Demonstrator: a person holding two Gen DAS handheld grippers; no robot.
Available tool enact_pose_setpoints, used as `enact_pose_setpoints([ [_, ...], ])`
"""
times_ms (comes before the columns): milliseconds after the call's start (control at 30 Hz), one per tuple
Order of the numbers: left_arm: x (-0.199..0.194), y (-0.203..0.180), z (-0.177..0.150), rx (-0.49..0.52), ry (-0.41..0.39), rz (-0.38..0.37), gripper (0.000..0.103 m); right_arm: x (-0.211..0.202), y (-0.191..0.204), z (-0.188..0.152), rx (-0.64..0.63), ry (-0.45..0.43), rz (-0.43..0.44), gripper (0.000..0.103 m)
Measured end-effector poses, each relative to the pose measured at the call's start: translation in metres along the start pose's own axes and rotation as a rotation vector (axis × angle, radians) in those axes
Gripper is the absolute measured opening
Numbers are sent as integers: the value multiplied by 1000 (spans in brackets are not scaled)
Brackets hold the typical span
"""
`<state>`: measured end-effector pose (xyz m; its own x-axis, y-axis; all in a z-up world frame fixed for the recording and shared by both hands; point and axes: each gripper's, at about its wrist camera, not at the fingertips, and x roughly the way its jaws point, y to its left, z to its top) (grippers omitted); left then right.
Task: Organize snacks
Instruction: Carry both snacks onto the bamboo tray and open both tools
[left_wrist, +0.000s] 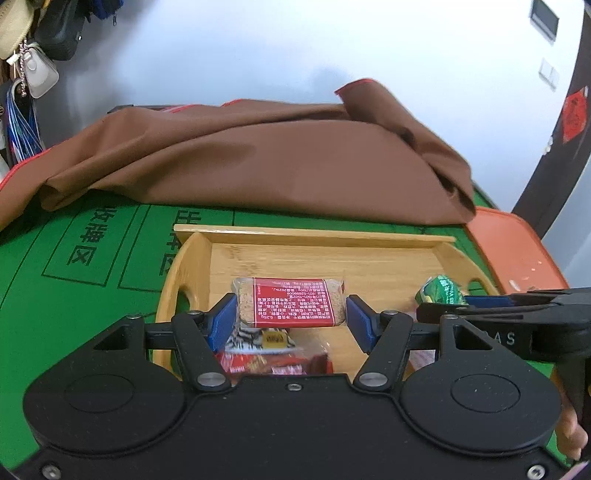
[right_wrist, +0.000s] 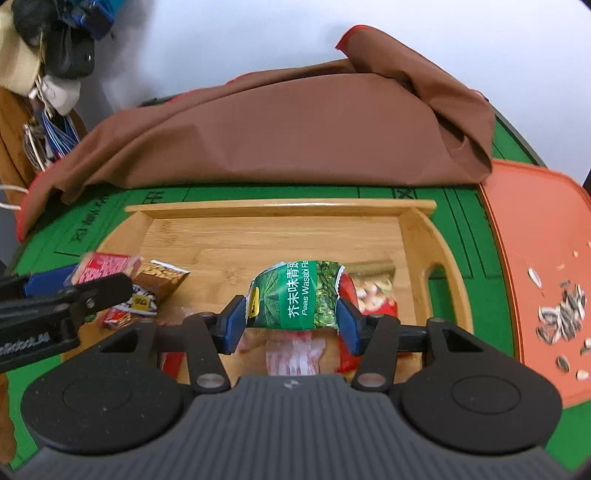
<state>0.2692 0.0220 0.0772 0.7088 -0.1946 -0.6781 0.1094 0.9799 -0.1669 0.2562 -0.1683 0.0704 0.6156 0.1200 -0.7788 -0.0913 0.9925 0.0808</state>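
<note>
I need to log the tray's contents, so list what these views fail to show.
- Left wrist: snack packets under the held red-label bar, covered by the left claw body.
- Right wrist: pink packet below the held wasabi peas pouch, blurred and cut off by the right claw.
- Wooden tray: near edge hidden in both views.

Green pea packet (right_wrist: 295, 295) reads "芥末味青豌" and "Peas Wasabi Fla"; green table mat (left_wrist: 79, 236) reads "牌区"

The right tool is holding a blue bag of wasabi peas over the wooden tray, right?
Not quite: the bag of wasabi peas is green, not blue. The right wrist view shows the right tool holding it over the wooden tray.
</note>
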Motion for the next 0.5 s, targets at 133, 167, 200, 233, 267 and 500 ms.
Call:
enact_pose_setpoints([
  [133, 24, 4, 8, -16, 30, 3, 61, 15, 5, 7, -12, 10, -5, 56],
  [167, 29, 5, 10, -20, 33, 8, 61, 18, 5, 9, -11, 13, -7, 56],
  [200, 33, 5, 11, -20, 34, 14, 61, 21, 5, 10, -10, 18, -11, 56],
  [233, 39, 5, 12, -20, 36, 23, 61, 25, 5, 11, -10, 24, -14, 56],
  [267, 43, 5, 12, -17, 37, 30, 61, 29, 5, 11, -12, 31, -19, 56],
  [500, 70, 7, 13, -15, 57, 69, 61, 49, 6, 16, -24, 54, -50, 56],
])
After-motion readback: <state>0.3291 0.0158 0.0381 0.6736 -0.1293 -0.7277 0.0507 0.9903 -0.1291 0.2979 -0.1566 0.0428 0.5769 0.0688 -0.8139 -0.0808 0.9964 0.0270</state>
